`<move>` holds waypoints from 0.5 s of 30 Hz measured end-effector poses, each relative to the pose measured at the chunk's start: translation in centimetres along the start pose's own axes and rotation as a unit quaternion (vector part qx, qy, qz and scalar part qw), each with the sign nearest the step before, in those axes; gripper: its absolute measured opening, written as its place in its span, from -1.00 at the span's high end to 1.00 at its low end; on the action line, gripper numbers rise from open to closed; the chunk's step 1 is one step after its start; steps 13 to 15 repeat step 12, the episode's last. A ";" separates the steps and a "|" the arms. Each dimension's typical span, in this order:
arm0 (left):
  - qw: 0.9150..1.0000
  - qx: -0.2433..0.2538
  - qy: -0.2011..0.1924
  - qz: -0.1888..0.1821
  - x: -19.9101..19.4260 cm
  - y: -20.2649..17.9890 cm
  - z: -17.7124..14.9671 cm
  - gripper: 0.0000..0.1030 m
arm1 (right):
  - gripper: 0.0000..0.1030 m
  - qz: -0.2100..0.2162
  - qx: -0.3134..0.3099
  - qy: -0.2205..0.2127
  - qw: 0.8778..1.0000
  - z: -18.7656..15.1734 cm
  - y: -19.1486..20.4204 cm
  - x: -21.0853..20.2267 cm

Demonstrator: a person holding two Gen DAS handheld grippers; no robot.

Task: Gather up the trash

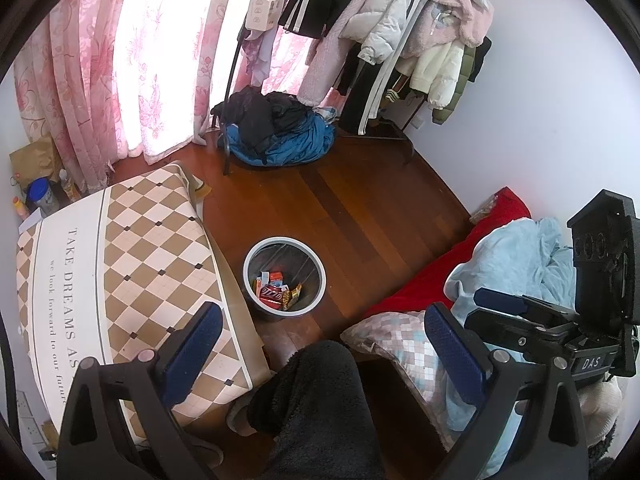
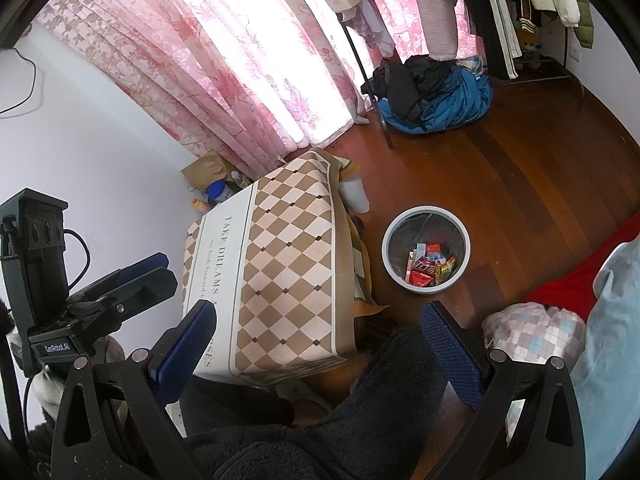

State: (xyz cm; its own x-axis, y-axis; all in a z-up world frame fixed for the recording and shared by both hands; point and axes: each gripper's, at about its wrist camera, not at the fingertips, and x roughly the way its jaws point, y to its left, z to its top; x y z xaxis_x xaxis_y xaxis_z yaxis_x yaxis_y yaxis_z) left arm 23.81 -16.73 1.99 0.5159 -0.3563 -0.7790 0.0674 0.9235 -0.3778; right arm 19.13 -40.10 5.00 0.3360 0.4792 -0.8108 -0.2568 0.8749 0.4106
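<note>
Floor: dark reddish-brown wooden boards [image 1: 360, 216], bare through the middle of the room.

Your left gripper [image 1: 324, 344]: blue-padded fingers spread wide, nothing between them, held high above the floor over a dark fleece-clad leg [image 1: 316, 408]. In the right wrist view the same tool stands at the left edge, its camera block upright.

Your right gripper [image 2: 320, 344]: fingers likewise wide apart and empty, also above the dark fleece.

Waste bin [image 1: 285, 240]: round, pale rim, clear liner, standing on the boards just beside the table. Inside it lies the trash [image 1: 276, 290]: a red wrapper with white lettering, a gold foil wrapper, and several small red, blue and white packets, all at the bottom.

Table [image 1: 132, 264]: low, covered with a cloth in a brown-and-cream diamond pattern with a white band reading "TAKE DREAMS"; its top carries nothing that you can see. A white container [image 2: 355, 194] stands on the floor at its far corner.

Corner behind the table: a brown paper bag [image 1: 34, 160], a blue-lidded tin [image 1: 40, 196] and small bottles, against the white wall.

Window side: pink floral curtains [image 1: 132, 60], brightly backlit, reaching the floor.

Far end: a black clothes rack [image 1: 384, 32] hung with coats and jackets in white, pink, black and olive; at its foot a heap of blue and black clothing [image 1: 276, 130].

Right side: a red blanket [image 1: 440, 268], a pale blue cover [image 1: 520, 256] bunched on it, and a checked pillow [image 1: 400, 340] nearest you.
</note>
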 end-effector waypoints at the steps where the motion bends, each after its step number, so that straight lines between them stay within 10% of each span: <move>1: 1.000 0.000 0.000 -0.001 0.0 0.0 0.0 -1.00 | -1.00 -0.001 -0.001 0.000 1.000 0.0 0.1 0.0; 15: 1.000 0.001 0.000 -0.006 -0.2 -0.3 0.1 -1.00 | -1.00 0.001 0.002 0.000 1.000 0.0 0.1 0.1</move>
